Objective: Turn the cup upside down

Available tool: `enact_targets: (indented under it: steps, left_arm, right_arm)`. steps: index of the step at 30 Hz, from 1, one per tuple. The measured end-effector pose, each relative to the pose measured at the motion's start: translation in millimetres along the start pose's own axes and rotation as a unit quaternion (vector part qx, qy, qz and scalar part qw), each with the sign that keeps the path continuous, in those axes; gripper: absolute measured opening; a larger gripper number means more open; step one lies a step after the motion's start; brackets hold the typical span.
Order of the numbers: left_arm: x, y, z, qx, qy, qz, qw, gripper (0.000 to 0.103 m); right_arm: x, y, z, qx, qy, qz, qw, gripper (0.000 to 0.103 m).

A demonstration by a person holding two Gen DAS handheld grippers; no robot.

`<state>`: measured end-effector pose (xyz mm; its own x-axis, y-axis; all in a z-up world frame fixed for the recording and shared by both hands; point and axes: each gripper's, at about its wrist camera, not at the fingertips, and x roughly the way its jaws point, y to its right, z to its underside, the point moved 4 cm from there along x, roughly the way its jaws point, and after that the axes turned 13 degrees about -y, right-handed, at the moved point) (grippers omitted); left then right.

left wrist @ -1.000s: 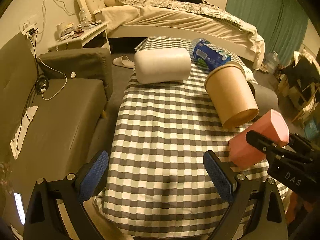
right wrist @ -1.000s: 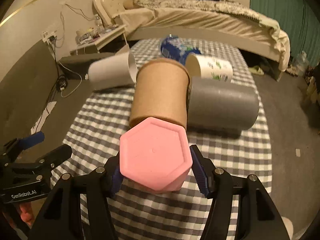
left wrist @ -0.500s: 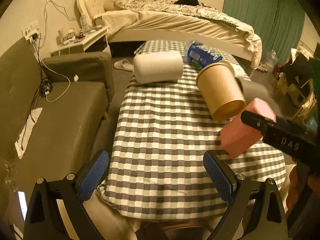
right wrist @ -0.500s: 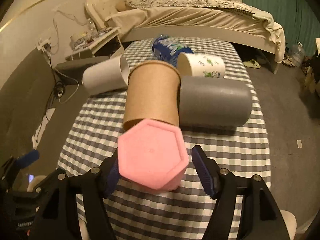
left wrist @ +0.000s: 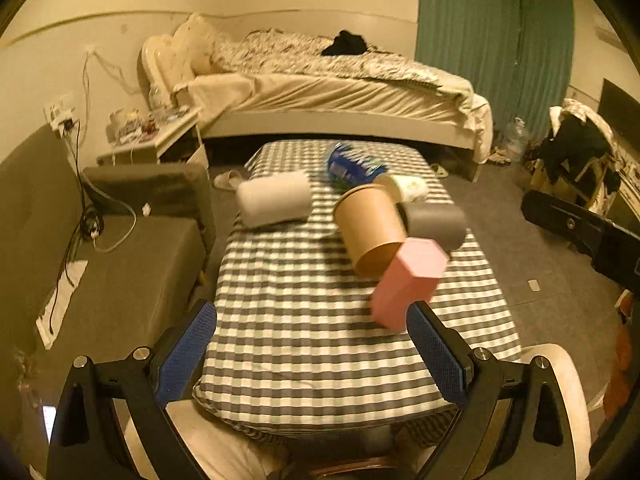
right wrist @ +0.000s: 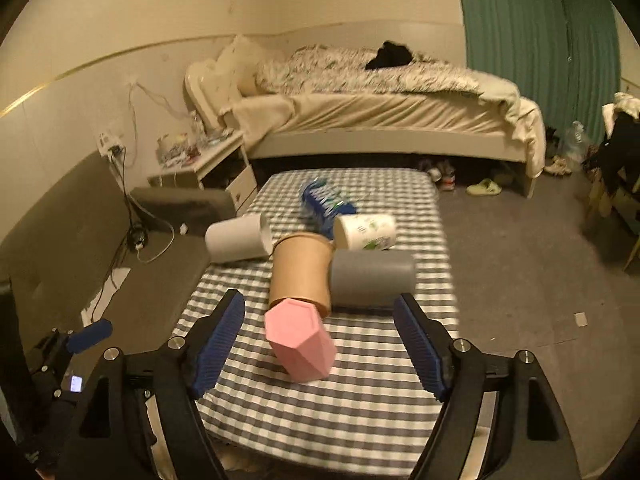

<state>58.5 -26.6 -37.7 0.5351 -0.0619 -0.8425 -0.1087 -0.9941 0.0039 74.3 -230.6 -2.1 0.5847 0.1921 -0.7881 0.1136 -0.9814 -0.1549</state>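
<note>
A pink hexagonal cup point(right wrist: 301, 343) stands upside down, base up, on the checked tablecloth point(right wrist: 360, 396), just in front of a brown paper cup point(right wrist: 302, 276) lying on its side. The pink cup also shows in the left wrist view point(left wrist: 408, 284). My right gripper point(right wrist: 320, 356) is open, pulled back, its blue fingers apart from the pink cup on either side. My left gripper point(left wrist: 312, 354) is open and empty near the table's front edge.
A white cup point(right wrist: 236, 238), a grey cup point(right wrist: 372, 278), a printed white cup point(right wrist: 366, 232) and a blue wrapped pack point(right wrist: 324, 204) lie on the table. A sofa point(left wrist: 100, 280) is at left, a bed point(left wrist: 340, 100) behind.
My right gripper opened, let go of the pink cup and drew back and up. The pink cup now stands on the cloth. My left gripper also drew back.
</note>
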Motion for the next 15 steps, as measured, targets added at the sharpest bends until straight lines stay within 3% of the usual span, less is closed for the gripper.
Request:
enact_targets:
  steps: [7, 15]
  left_arm:
    - [-22, 19, 8, 0.016, 0.036, -0.002, 0.9992, 0.098]
    - [-26, 20, 25, 0.008, 0.055, -0.004, 0.9985, 0.102]
  right_arm:
    - [-39, 17, 23, 0.004, 0.031, 0.044, 0.999, 0.079]
    - [-33, 36, 65, 0.037, 0.023, 0.049, 0.998, 0.092]
